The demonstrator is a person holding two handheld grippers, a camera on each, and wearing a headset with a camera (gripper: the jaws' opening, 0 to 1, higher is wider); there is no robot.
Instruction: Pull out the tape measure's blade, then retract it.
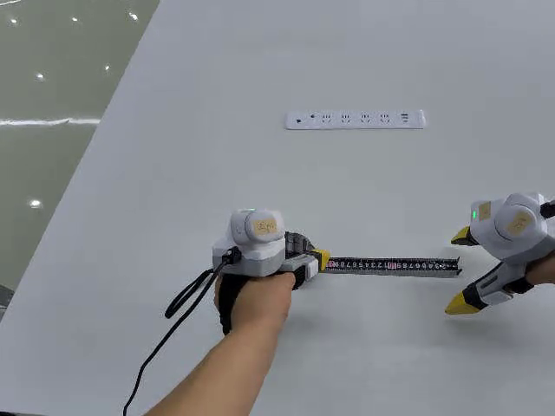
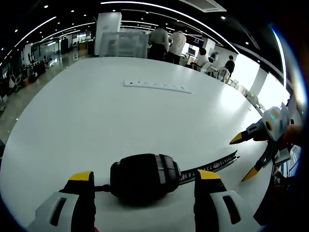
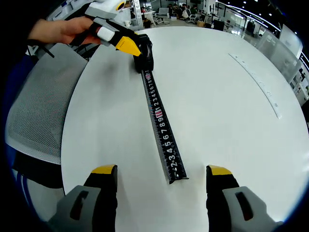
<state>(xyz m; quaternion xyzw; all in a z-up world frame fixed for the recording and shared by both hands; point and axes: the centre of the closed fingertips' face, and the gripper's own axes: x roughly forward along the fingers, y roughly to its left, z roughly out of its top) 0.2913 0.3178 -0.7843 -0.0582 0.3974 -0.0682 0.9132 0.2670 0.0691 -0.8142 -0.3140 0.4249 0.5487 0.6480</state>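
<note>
The tape-measure blade (image 3: 159,116) is laid along twelve o'clock from the right gripper's (image 3: 161,170) wide jaws to the case (image 3: 146,54), which is straddled by the left gripper's (image 2: 144,175) open jaws.

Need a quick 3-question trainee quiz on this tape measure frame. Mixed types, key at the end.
1. True or false: the right tongs are shut on the blade.
2. What lies on the table beyond the tape measure? A) a hammer B) a power strip C) a mug
3. Fill in: the tape measure's body sits between the jaws of the ___ tongs.
Key:
1. False. They are open, and the blade's end lies on the table between the jaws.
2. B.
3. Left, meaning the left tongs.
</note>
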